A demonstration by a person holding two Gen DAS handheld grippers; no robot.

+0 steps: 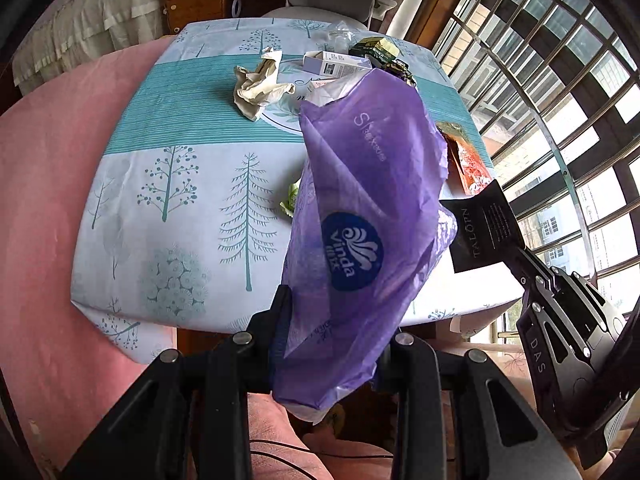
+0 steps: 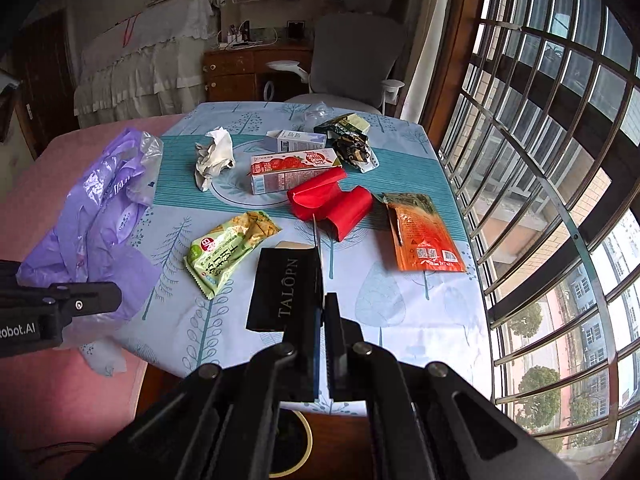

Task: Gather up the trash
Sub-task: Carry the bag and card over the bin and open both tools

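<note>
L gripper (image 1: 332,320) is tilting steeply down, jaws part-closed, pinching purple bag (image 1: 360,208); R gripper (image 2: 322,308) is clamping black card (image 2: 286,292), angled down.

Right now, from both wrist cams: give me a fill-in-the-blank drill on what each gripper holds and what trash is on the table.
1. The left gripper is shut on a ____ Vinda plastic bag.
2. The right gripper pinches a flat black packet printed with the word ____.
3. The orange pouch lies on the side of the table nearest the ____.
4. The red strawberry carton lies just in front of a pale ____ carton.

Missing words: purple; TALOPN; window; blue
</note>
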